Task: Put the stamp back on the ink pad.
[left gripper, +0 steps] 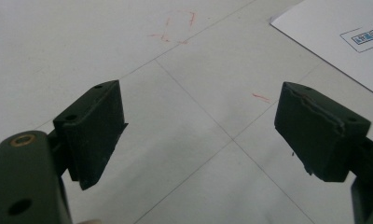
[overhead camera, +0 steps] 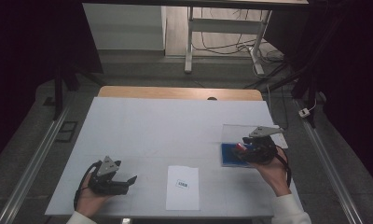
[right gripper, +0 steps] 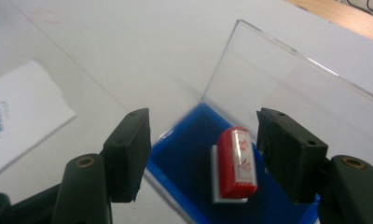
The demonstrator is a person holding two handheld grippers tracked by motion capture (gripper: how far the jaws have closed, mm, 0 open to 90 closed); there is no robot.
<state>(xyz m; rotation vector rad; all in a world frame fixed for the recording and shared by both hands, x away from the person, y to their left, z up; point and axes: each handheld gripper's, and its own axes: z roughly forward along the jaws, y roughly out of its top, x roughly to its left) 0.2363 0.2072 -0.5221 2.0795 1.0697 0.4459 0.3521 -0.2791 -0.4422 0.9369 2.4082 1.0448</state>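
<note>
The red stamp [right gripper: 237,163] stands on the blue pad [right gripper: 189,154] of an open ink-pad case, between the jaws of my right tongs [right gripper: 205,154] but nearer the right-hand one, with a clear gap to the left jaw and no pad pressing on it, so I judge it free rather than held. Those jaws stand wide apart. My worry is the stamp's footing: it looks tilted on its grey base, and if I draw the tongs back carelessly the near jaw could clip it and tip it over onto the ink. The clear lid [right gripper: 287,79] rises just beyond the stamp, and a forward nudge could knock it or shift the whole case on the table [overhead camera: 142,126]. Off to my left lies the white sheet [overhead camera: 183,187] with its small printed label. My left tongs [left gripper: 198,126] hover over bare table, jaws wide apart and empty, well away from the case, so they cannot steady it.
</note>
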